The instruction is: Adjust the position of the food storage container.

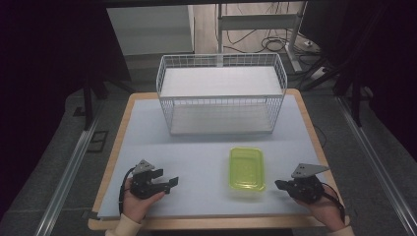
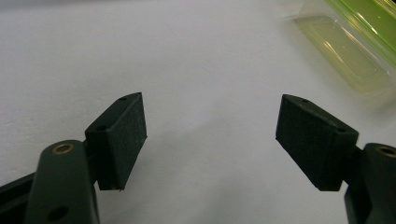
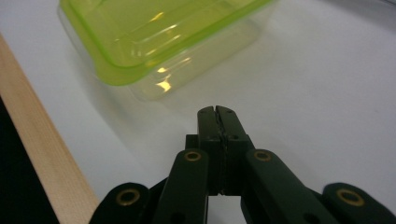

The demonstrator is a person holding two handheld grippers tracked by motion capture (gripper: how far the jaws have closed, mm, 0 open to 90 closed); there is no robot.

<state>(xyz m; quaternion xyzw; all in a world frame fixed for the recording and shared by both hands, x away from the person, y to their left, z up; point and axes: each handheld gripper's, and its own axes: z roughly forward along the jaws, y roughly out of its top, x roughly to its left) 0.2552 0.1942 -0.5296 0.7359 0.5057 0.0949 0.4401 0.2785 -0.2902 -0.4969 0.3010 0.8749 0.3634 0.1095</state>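
Observation:
A lime-green clear plastic container with its lid on rests on the pale mat, front centre-right. My left gripper lies to its left, jaws spread wide over bare mat, with a corner of the container at the upper right of its view. My right gripper sits just right of the container, pointing at it, jaws pressed together with nothing between them. The container lies a short way ahead of its tips, not touching.
A white wire basket stands at the back centre of the mat. The wooden table edge runs close on the left in the right gripper view. Dark floor and metal rails flank the table.

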